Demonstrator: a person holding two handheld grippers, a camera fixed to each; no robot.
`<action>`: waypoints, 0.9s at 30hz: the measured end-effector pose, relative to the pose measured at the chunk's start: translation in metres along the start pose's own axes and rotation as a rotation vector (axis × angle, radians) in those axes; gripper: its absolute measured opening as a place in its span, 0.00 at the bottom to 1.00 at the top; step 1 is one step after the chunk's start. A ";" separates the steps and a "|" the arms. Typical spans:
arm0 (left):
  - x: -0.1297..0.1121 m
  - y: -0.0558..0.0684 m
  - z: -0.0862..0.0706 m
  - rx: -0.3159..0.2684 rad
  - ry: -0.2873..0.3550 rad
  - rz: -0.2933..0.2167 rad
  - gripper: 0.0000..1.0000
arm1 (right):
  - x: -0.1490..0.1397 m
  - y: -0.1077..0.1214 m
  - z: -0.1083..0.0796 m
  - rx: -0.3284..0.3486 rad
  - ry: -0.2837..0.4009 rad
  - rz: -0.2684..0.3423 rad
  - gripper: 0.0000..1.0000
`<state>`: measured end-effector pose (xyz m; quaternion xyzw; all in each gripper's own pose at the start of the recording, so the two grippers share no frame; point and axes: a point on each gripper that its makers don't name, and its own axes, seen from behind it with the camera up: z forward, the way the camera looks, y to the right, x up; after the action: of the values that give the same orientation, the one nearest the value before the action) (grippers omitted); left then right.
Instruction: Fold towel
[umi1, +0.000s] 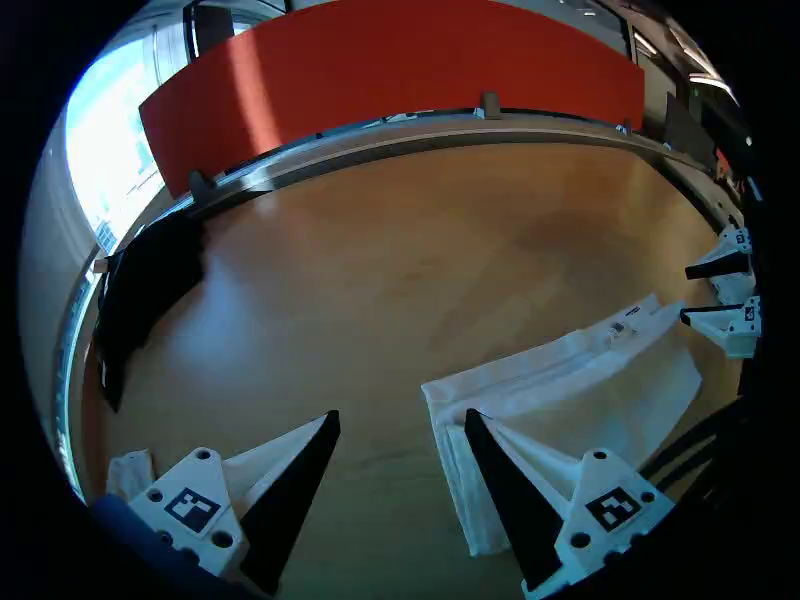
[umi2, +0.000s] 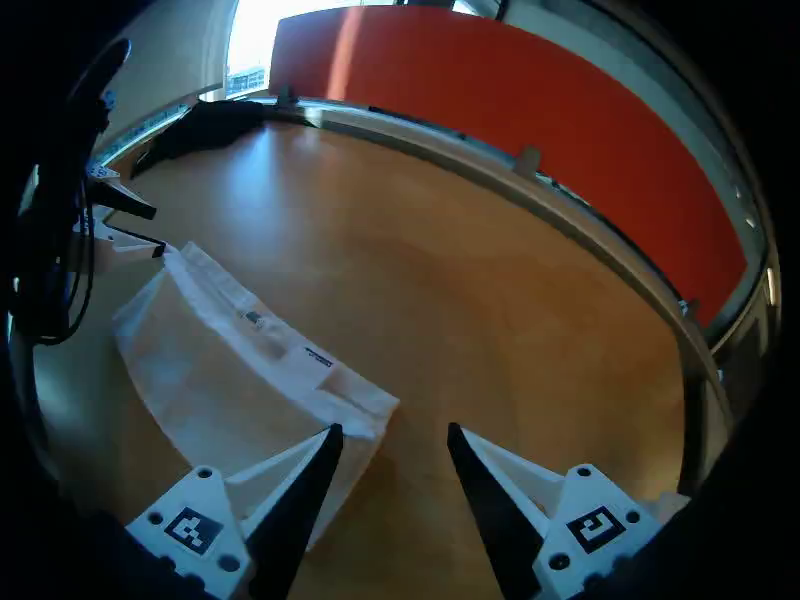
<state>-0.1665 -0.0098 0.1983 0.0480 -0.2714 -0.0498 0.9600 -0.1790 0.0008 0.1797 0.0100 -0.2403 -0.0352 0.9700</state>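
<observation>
Left gripper (umi1: 400, 420) and right gripper (umi2: 392, 430): fingers apart, empty. Towel (umi1: 590, 385) lay folded, lower right; best to pinch both end corners evenly.

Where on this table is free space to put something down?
The table is bare across its middle, between the towel, the red panel at the far edge and the black item in the corner. It is crowded at the towel, where the left gripper and right gripper hover open.

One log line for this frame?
white towel: folded, flat on wooden table | left hand-held gripper: open, empty | right hand-held gripper: open, empty
</observation>
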 end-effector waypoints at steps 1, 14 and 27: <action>0.000 -0.001 0.000 0.002 0.001 -0.002 0.93 | 0.000 0.001 0.000 -0.003 0.001 0.002 0.81; 0.002 -0.010 -0.001 0.031 0.003 -0.006 0.93 | 0.001 0.006 -0.003 -0.014 0.010 0.016 0.83; -0.001 -0.010 -0.011 0.014 0.006 -0.014 0.93 | 0.000 -0.005 -0.011 0.022 0.018 0.016 1.00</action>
<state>-0.1623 -0.0187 0.1871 0.0569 -0.2683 -0.0544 0.9601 -0.1739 -0.0039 0.1699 0.0193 -0.2321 -0.0247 0.9722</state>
